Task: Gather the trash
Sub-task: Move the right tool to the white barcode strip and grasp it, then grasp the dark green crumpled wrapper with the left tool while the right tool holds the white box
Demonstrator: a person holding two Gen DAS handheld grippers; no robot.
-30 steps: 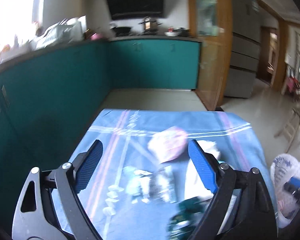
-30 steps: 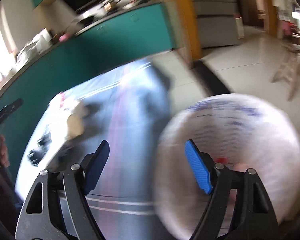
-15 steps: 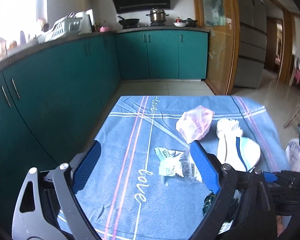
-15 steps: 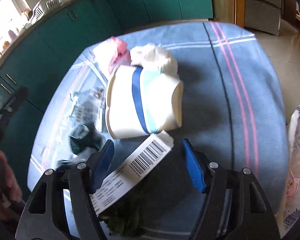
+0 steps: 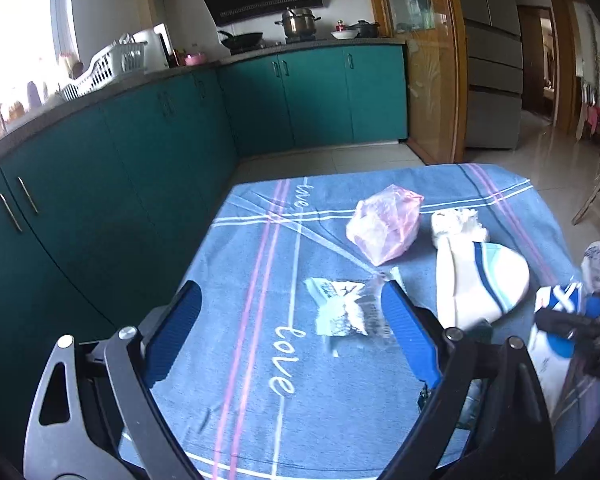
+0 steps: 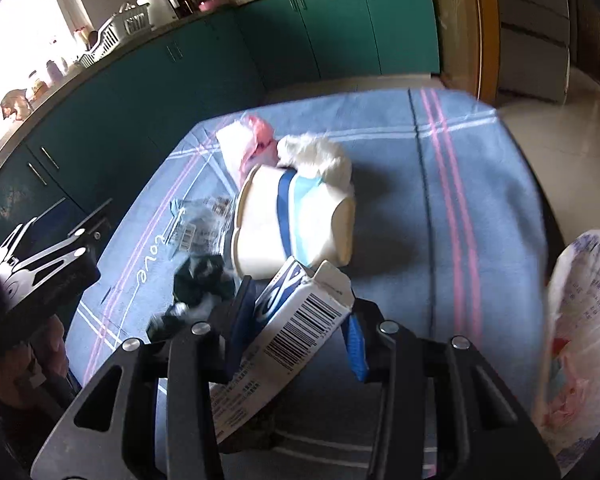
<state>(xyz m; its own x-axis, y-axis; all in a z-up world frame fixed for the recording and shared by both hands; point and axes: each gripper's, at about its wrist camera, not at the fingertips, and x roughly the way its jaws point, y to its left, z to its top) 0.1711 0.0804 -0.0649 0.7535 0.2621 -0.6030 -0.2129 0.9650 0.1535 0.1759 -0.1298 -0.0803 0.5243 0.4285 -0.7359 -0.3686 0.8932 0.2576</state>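
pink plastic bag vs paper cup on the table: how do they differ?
Colour: the pink plastic bag is translucent pink; the paper cup is opaque white with a blue band.
Shape: the pink plastic bag is a crumpled lump; the paper cup is rigid, though it looks dented.
Place: in the left wrist view the pink plastic bag sits further back and to the left of the paper cup, which lies on its side.
Shared: both rest on the blue tablecloth, held by no gripper.

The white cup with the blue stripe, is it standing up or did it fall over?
Fallen over. The cup lies on its side on the blue tablecloth; its round rim faces sideways, and a white tissue wad sits right behind it.
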